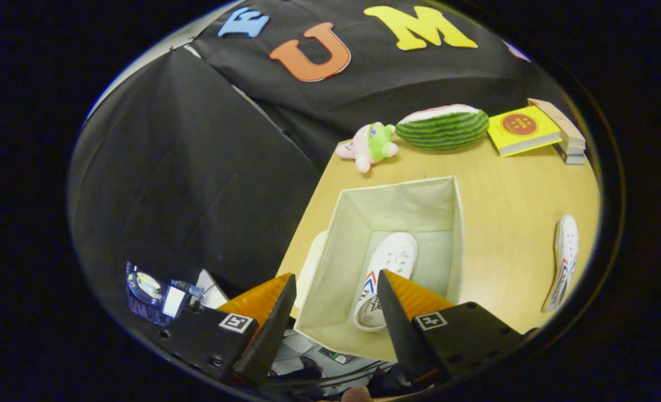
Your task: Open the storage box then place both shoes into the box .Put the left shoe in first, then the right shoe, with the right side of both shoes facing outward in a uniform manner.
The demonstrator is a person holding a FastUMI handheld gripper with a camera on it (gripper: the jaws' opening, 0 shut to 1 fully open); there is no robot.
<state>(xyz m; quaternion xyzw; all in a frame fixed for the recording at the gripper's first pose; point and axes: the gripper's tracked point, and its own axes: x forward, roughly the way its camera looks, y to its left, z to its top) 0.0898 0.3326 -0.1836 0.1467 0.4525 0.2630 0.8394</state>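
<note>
Box (448, 223) sits open at frame centre on the desk (509, 201), one shoe (389, 262) lying inside. Tongs (336, 290) hang spread and empty above its near rim. Next, go for the second shoe (565, 259) at far right, gripping mid-body so it sets down facing like the first.

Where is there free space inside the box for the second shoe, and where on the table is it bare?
Inside the storage box, the floor beside the shoe already in it is free. The table is bare between box and second shoe. The back edge is crowded: plush toy, watermelon, books. The hand-held gripper is open above the box.
</note>
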